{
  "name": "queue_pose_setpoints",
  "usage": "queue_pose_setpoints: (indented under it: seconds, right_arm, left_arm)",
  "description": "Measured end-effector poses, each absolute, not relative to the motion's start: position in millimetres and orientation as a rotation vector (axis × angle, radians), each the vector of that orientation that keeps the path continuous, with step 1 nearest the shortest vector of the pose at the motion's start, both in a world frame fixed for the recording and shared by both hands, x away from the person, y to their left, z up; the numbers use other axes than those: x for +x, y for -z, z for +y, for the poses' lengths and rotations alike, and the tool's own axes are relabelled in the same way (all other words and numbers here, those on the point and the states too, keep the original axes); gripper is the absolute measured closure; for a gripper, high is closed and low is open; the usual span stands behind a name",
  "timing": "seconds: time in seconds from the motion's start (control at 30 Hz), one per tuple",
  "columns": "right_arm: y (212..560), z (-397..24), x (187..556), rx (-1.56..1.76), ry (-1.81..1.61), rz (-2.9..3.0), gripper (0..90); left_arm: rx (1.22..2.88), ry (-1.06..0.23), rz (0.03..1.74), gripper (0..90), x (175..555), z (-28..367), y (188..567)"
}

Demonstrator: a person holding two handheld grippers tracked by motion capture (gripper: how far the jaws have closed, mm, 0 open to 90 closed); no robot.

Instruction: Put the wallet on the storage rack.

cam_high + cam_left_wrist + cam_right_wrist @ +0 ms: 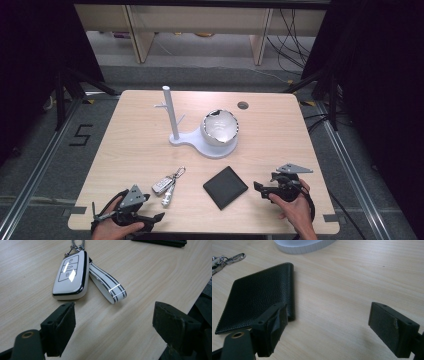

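Note:
A white car key fob (161, 186) (71, 275) with a striped white strap (108, 283) and a metal clip lies near the table's front left. My left gripper (152, 220) (113, 323) rests just short of it at the front edge, open, nothing between its jaws. A black leather wallet (225, 187) (258, 296) lies flat at front centre. My right gripper (258, 187) (328, 326) sits to its right, open and empty, its left jaw beside the wallet's corner. A white stand (171, 116) with a pole and pegs holds a white bowl (219, 127) on its base.
The wooden table (135, 135) has a round cable hole (243, 105) at the back right. The stand's white base rim (304, 246) lies beyond the wallet. Black tripod legs and cables stand on the floor around the table.

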State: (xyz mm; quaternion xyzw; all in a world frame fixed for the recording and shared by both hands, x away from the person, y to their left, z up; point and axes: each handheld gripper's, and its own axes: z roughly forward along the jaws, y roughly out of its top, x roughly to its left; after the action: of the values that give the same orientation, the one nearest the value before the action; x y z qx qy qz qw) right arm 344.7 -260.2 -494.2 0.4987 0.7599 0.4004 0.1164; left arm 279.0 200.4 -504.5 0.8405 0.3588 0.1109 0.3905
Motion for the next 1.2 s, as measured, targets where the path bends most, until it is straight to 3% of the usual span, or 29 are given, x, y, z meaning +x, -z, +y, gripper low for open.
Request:
queue_pose_setpoints:
  seconds: [0.7, 1.2]
  right_arm:
    - [492, -260, 353, 1.47, -1.275, 2.295, 18.4]
    - [487, -237, 364, 1.417, -1.279, 2.388, 20.8]
  left_arm:
    - [2.149, -0.242, 0.842, 21.3, 272, 164, 500]
    - [2.205, -0.251, 0.672, 49.5, 288, 112, 496]
